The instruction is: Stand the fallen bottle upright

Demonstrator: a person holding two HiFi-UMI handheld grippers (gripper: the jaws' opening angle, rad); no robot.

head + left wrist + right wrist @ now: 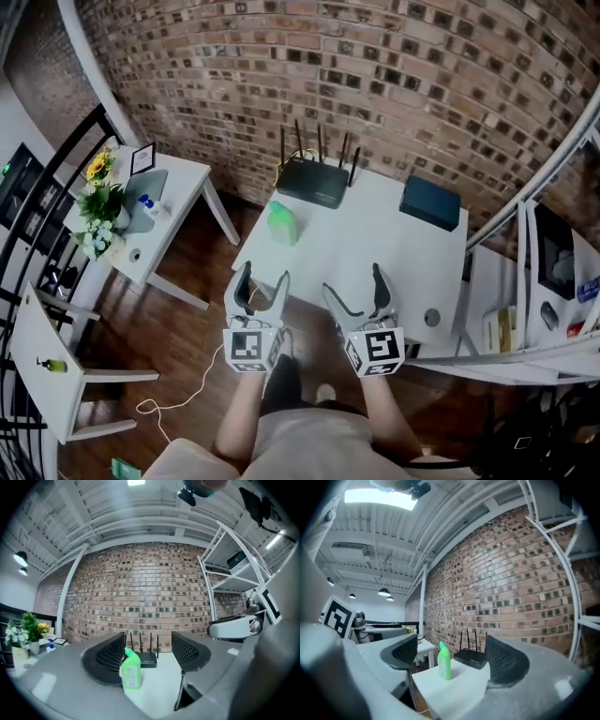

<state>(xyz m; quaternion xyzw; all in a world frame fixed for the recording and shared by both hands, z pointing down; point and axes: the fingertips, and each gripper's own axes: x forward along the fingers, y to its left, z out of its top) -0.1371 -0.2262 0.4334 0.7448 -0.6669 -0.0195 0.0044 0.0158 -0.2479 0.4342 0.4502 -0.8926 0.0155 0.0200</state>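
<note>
The green bottle [283,223] stands upright near the left edge of the white table [394,253]. Both grippers hover at the table's near edge, well short of the bottle. My left gripper [264,274] is open with nothing between its fingers. My right gripper [352,281] beside it is also open and empty. In the left gripper view the bottle [131,670] appears beyond the left jaw of that gripper [149,654], not touching it. In the right gripper view the bottle [444,662] stands apart, ahead of the wide jaws of that gripper [452,657].
A black router [314,183] with antennas sits at the table's far edge, and a dark box [431,202] at its far right. A white side table [173,202] with flowers [98,211] stands to the left, white shelving [534,281] to the right. A cable [178,398] lies on the wooden floor.
</note>
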